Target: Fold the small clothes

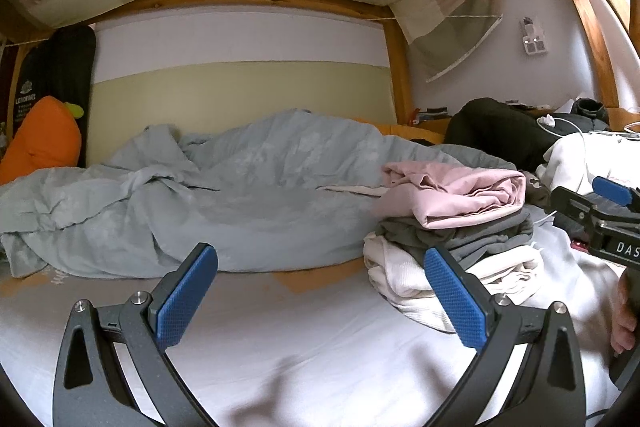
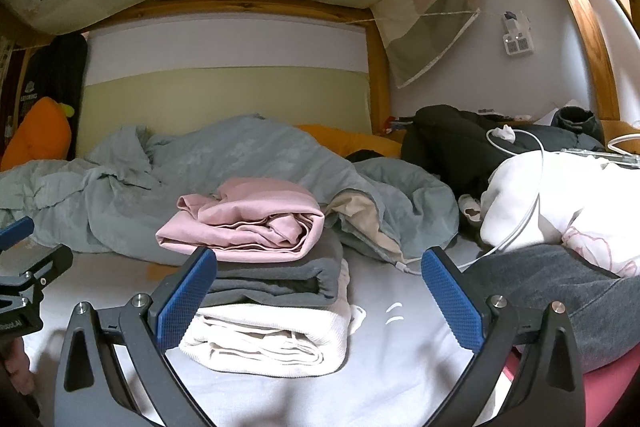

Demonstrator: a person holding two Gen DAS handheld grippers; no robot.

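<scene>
- So the stack of folded clothes (image 2: pixel 264 291) sat on the white sheet (image 2: pixel 392 367) of the bed, roughly mid-mattress, just in front of the rumpled blue-grey duvet (image 2: pixel 224 163).
- 3 layers in it: a cream towel-ish piece (image 2: pixel 276 339) at the bottom, a dark grey one (image 2: pixel 280 279) in the middle, a pink one (image 2: pixel 248 219) on top. The pink one looked looser than the other 2, with its upper layers bunched up.
- The right claw (image 2: pixel 320 299) was spread wide and holding nothing. The stack lay straight ahead of it, a bit toward its left finger, whose blue pad (image 2: pixel 186 297) overlapped the stack's near corner in the right wrist view. Touching or not, I couldn't tell.
- The left claw (image 1: pixel 320 295) was also wide and empty, hovering over bare sheet. From there the stack (image 1: pixel 452 239) was off to its right side.
- My guess is the right hand was the nearer one for the next grab.
- The stack's long axis ran left to right across the right claw's line, rolled fold edges toward the right.
- More unfolded stuff seemed to wait by the right edge of the bed: a white garment (image 2: pixel 560 195) with a charger cable (image 2: pixel 528 203) draped over it, and a grey piece (image 2: pixel 560 287) near the right claw.
- No baskets or boxes anywhere, the pile was just on the bed.
</scene>
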